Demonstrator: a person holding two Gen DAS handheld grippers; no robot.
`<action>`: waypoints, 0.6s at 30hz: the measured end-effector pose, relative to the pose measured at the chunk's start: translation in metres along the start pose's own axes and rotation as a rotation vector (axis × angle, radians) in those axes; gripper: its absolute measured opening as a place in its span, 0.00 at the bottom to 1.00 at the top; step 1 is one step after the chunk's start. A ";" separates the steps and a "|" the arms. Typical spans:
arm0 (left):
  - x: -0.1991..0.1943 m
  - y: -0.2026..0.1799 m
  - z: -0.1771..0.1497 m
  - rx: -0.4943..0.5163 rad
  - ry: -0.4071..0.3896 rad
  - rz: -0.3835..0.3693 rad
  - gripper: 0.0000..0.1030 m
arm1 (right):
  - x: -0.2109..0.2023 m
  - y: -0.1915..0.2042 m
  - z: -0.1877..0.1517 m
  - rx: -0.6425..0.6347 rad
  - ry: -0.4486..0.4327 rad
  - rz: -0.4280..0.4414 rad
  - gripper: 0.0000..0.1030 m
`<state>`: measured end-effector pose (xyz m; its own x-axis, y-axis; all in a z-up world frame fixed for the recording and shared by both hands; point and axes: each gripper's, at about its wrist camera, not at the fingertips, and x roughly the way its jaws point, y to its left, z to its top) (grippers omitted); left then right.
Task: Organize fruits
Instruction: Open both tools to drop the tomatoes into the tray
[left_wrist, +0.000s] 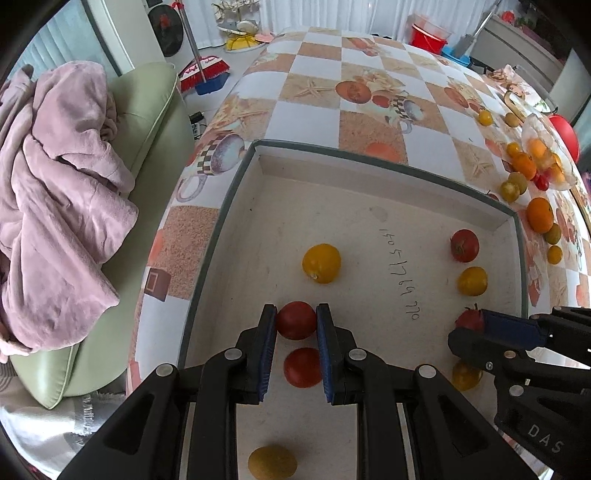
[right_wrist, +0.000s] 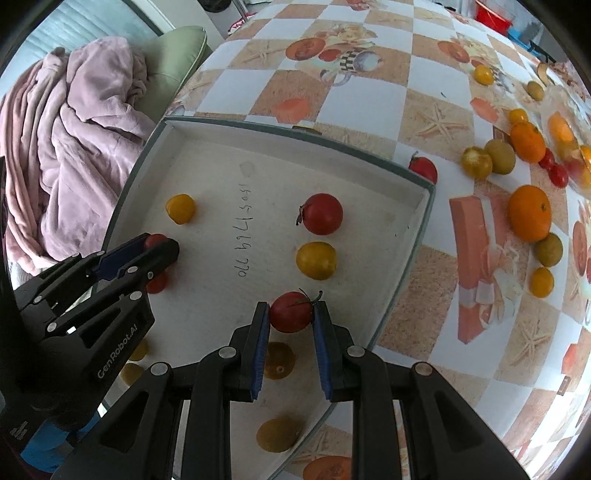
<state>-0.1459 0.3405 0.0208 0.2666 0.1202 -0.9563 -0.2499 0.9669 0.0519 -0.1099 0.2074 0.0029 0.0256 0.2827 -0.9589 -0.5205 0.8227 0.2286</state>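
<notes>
A shallow white box (left_wrist: 369, 157) (right_wrist: 424, 206) lies on the checked table. My left gripper (left_wrist: 296, 317) is shut on a red tomato (left_wrist: 296, 320) just over the box floor, above a second red tomato (left_wrist: 303, 367). My right gripper (right_wrist: 290, 313) is shut on a stemmed red tomato (right_wrist: 290, 312) near the box's right wall; it shows at the right in the left wrist view (left_wrist: 469, 319). Red tomatoes (right_wrist: 322, 214) and yellow ones (right_wrist: 316, 260) (left_wrist: 321, 263) lie in the box.
Loose oranges (right_wrist: 529, 213), green-yellow fruits (right_wrist: 499, 156) and small red tomatoes (right_wrist: 557, 175) lie on the table right of the box, beside a clear bowl (left_wrist: 546, 147). A red tomato (right_wrist: 423, 168) sits outside the box corner. A green sofa with a pink blanket (left_wrist: 55, 192) stands left.
</notes>
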 end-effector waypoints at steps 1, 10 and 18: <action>0.000 0.000 0.000 0.000 0.001 0.009 0.26 | 0.001 0.001 0.001 -0.006 0.000 -0.003 0.25; -0.002 0.009 -0.002 -0.014 0.002 0.023 0.58 | -0.004 0.007 0.001 -0.028 -0.012 0.001 0.44; -0.017 0.012 -0.001 -0.017 0.002 0.023 0.58 | -0.039 0.007 -0.007 -0.049 -0.082 0.013 0.77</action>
<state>-0.1548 0.3498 0.0374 0.2590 0.1419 -0.9554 -0.2718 0.9599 0.0689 -0.1203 0.1982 0.0406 0.0870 0.3339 -0.9386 -0.5627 0.7939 0.2303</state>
